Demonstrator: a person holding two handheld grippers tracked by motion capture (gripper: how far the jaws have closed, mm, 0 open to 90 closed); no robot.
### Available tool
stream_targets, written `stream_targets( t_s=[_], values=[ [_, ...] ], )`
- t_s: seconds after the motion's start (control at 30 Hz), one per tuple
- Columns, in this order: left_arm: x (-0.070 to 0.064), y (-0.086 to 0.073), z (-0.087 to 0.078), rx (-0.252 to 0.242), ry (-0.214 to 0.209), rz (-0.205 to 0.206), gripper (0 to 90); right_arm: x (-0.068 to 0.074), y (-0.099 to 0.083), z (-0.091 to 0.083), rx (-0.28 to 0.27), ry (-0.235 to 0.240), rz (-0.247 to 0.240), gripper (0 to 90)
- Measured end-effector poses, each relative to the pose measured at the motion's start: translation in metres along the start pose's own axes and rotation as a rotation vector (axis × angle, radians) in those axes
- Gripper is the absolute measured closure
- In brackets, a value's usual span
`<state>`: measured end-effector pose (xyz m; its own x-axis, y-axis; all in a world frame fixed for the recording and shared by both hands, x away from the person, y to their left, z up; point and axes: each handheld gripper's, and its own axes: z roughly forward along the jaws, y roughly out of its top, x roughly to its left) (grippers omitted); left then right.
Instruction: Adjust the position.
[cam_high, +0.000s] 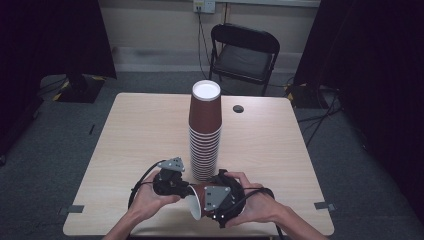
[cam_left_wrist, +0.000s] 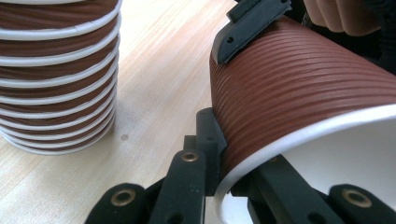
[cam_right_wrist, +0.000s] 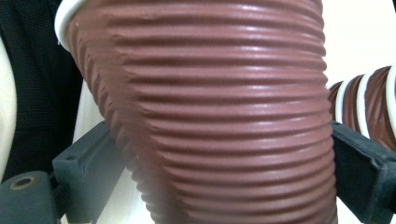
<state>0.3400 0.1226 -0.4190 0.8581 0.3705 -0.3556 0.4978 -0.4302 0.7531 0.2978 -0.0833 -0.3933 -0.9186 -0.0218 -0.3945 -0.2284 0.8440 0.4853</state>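
A tall stack of brown ribbed paper cups (cam_high: 205, 135) stands mid-table, white rims showing down its lower half. One more brown cup (cam_high: 196, 198) lies on its side in the air near the table's front edge, held between both grippers. My left gripper (cam_high: 172, 182) is shut on the cup's white rim (cam_left_wrist: 299, 135), with one jaw against the outside wall. My right gripper (cam_high: 220, 200) is shut across the cup's body (cam_right_wrist: 210, 93), which is dented on one side. In the left gripper view the stack (cam_left_wrist: 56, 74) stands close at the left.
The table (cam_high: 140, 130) is light wood with a small black round disc (cam_high: 238, 108) at the far side. A black folding chair (cam_high: 245, 50) stands beyond the far edge. Dark curtains hang at both sides. Cables trail on the floor.
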Motion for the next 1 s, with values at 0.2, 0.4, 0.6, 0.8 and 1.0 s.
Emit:
stream_targets(
  t_s=[0.2,0.4,0.6,0.8,1.0],
  values=[
    [0.001,-0.001,-0.004,-0.043,-0.003,-0.028,86.4,-0.001,-0.002,0.001,-0.049,0.007,0.053,9.3],
    [0.001,0.001,-0.008,-0.078,-0.002,-0.037,85.4,-0.006,-0.004,-0.004,-0.093,0.025,0.106,10.3],
    [0.001,0.003,-0.012,-0.088,-0.009,-0.034,87.3,-0.012,-0.005,-0.004,-0.136,0.063,0.162,9.9],
    [0.001,0.004,-0.004,-0.008,-0.024,-0.057,88.3,-0.006,0.001,0.001,-0.113,0.070,0.105,10.0],
    [0.001,0.005,0.000,0.016,-0.020,-0.073,88.3,-0.002,0.008,0.004,-0.098,0.061,0.072,9.4]
  ],
)
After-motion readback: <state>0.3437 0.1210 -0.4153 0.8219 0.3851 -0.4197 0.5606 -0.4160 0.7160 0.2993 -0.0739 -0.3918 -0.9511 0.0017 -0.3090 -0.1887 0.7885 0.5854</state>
